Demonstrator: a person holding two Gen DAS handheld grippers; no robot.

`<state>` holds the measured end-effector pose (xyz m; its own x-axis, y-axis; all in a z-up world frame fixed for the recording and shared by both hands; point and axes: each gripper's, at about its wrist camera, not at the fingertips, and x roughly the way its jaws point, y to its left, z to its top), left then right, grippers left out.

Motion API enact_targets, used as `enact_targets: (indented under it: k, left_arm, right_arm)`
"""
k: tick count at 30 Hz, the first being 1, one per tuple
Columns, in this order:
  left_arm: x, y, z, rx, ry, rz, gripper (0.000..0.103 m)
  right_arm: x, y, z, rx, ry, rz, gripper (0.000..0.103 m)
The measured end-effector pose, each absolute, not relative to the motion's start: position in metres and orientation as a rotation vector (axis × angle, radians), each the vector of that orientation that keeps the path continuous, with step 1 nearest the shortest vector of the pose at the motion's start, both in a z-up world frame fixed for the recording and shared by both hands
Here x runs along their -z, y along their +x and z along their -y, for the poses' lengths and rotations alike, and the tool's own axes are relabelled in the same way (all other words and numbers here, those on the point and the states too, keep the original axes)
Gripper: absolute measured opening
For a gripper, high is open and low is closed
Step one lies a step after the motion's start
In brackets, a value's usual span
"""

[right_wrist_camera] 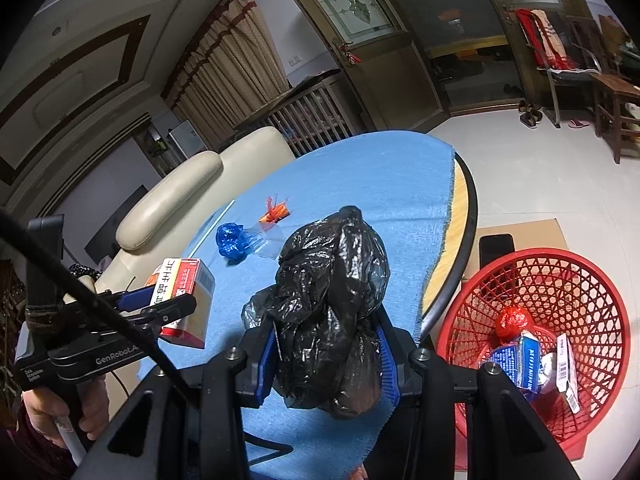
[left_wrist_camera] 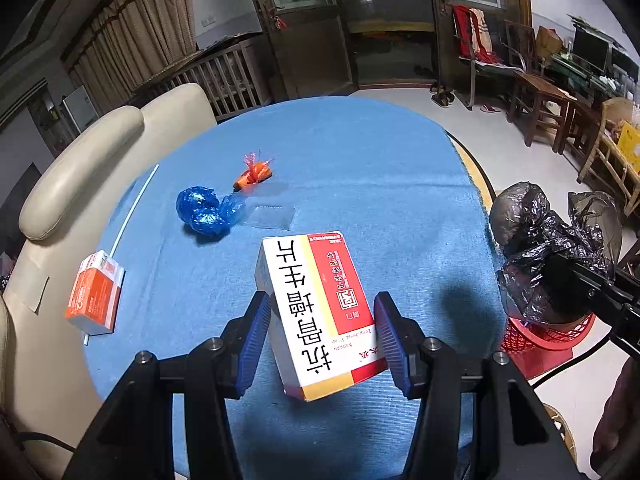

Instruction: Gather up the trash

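1. Two loads are in hand. Left gripper (left_wrist_camera: 322, 334) straddles the medicine box (left_wrist_camera: 320, 312) above the blue tablecloth (left_wrist_camera: 360, 168); pad contact looks loose, so firm up the clamp before carrying.
2. Right gripper (right_wrist_camera: 328, 360) is clenched on the black bag (right_wrist_camera: 332, 300); swing it rightward past the table edge and release over the red basket (right_wrist_camera: 540, 280).
3. Right wrist view alone shows trash already lying in the basket.
4. Left wrist view alone shows the orange box (left_wrist_camera: 96, 296) near the sofa-side edge.

A cream sofa (left_wrist_camera: 80, 168) stands beside the counter (left_wrist_camera: 360, 152). Behind it are beige curtains (left_wrist_camera: 136, 40) and a dark wooden door (left_wrist_camera: 304, 28). Wooden chairs (left_wrist_camera: 540, 100) stand on the pale floor (left_wrist_camera: 500, 148).
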<state>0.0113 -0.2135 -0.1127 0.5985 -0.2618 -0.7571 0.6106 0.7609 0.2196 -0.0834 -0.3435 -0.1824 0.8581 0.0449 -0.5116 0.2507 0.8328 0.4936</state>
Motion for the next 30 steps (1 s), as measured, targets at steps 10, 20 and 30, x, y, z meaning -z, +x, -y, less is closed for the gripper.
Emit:
enact_targets:
  k: [10, 20, 30]
  left_arm:
    - [0.123, 0.006, 0.227, 0.549, 0.521, -0.794, 0.055]
    - [0.126, 0.002, 0.232, 0.556, 0.535, -0.795, 0.056]
    - [0.143, 0.011, 0.225, 0.544, 0.521, -0.839, 0.055]
  right_arm:
    - [0.178, -0.092, 0.346, 0.146, 0.605, -0.541, 0.045]
    - [0.183, -0.097, 0.349, 0.153, 0.636, -0.560, 0.045]
    - [0.200, -0.088, 0.347, 0.121, 0.674, -0.594, 0.046]
